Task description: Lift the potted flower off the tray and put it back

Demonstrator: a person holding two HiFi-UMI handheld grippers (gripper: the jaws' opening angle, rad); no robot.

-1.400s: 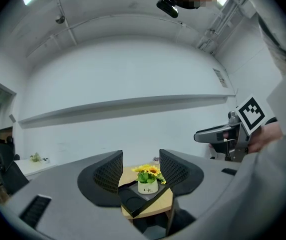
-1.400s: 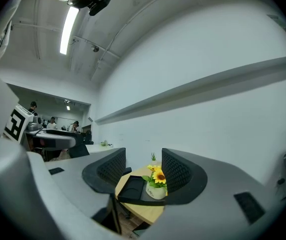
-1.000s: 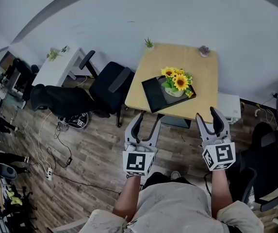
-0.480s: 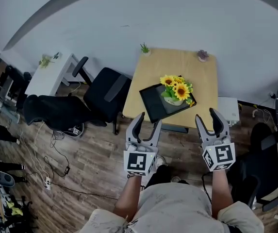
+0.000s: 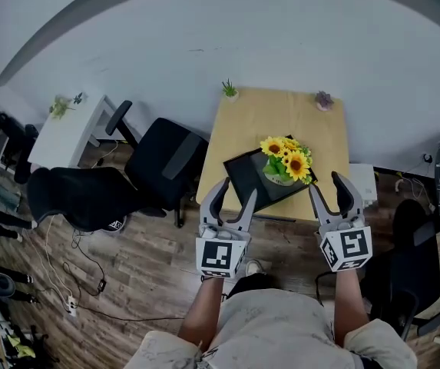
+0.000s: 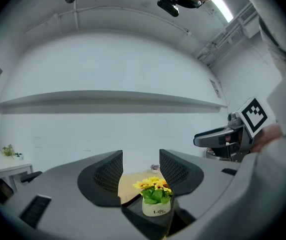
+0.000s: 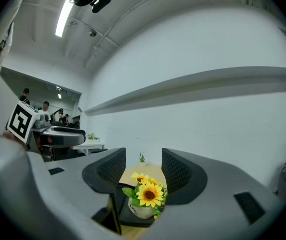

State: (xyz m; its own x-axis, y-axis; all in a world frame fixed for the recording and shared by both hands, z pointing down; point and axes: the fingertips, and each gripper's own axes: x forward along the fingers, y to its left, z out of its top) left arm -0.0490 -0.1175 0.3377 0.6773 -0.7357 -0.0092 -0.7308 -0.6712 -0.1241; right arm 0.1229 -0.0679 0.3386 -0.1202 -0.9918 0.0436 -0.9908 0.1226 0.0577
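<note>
Now, left gripper (image 5: 235,194) and right gripper (image 5: 329,184) gape empty; I'd line up level with the pot (image 5: 278,179) on its tray (image 5: 244,174).

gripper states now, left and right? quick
Left gripper: open, empty; potted flower sits ahead on the tray, not touched.
Right gripper: open, empty.

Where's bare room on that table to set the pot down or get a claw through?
Free: the table's far half, bare wood between the green plant, the purple plant and the tray. Also the tray's left half, beside the potted flower. Crowded: the near edge, mostly taken up by the tray.
</note>
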